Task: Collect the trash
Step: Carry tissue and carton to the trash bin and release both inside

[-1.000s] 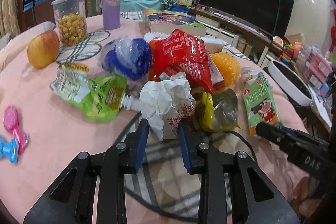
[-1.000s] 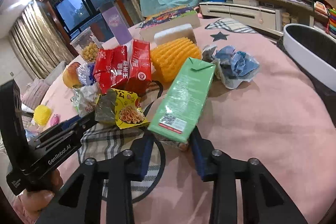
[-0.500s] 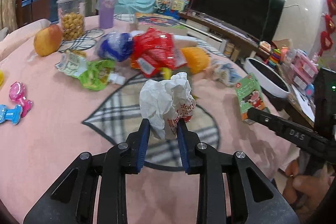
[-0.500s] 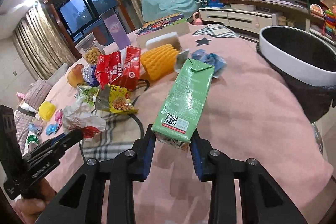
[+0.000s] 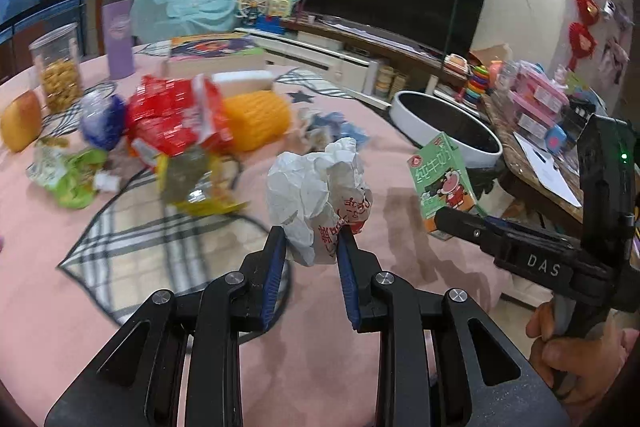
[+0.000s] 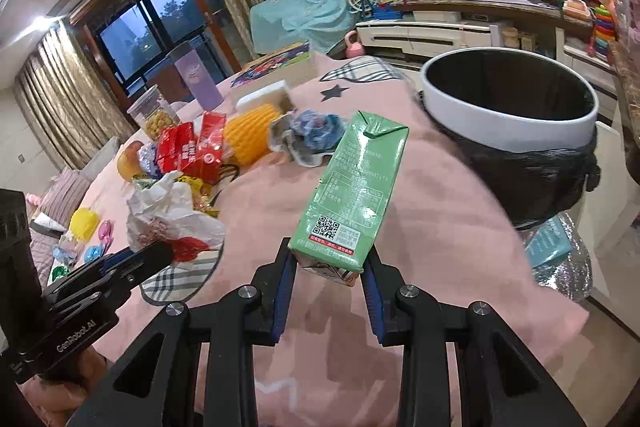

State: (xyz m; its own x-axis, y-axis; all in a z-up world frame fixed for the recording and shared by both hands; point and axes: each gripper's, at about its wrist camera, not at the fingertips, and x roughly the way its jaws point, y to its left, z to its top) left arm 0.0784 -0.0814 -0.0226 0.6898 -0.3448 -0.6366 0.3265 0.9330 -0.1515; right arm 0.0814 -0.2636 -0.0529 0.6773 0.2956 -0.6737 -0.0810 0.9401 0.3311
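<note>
My left gripper (image 5: 310,233) is shut on a crumpled white paper wrapper (image 5: 316,193) with red print, held above the pink tablecloth. My right gripper (image 6: 328,263) is shut on a green milk carton (image 6: 354,187), lifted off the table and tilted away from me. The same carton (image 5: 442,183) and the right gripper (image 5: 500,239) show at the right of the left wrist view; the wrapper (image 6: 168,215) and the left gripper (image 6: 148,257) show at the left of the right wrist view. A white-rimmed bin with a black bag (image 6: 508,119) stands just past the table edge, ahead and right of the carton.
A heap of trash remains on the table (image 5: 400,327): red snack bags (image 5: 172,115), a yellow foam net (image 5: 256,121), a blue crumpled wrapper (image 6: 316,131), a green pouch (image 5: 74,179). An apple (image 5: 20,121), a jar of snacks (image 5: 58,75) and a purple cup (image 5: 118,41) stand farther back.
Both grippers have carried their loads away from the trash heap toward the bin, which now looks larger and closer. The wrapper and the carton stay gripped.
</note>
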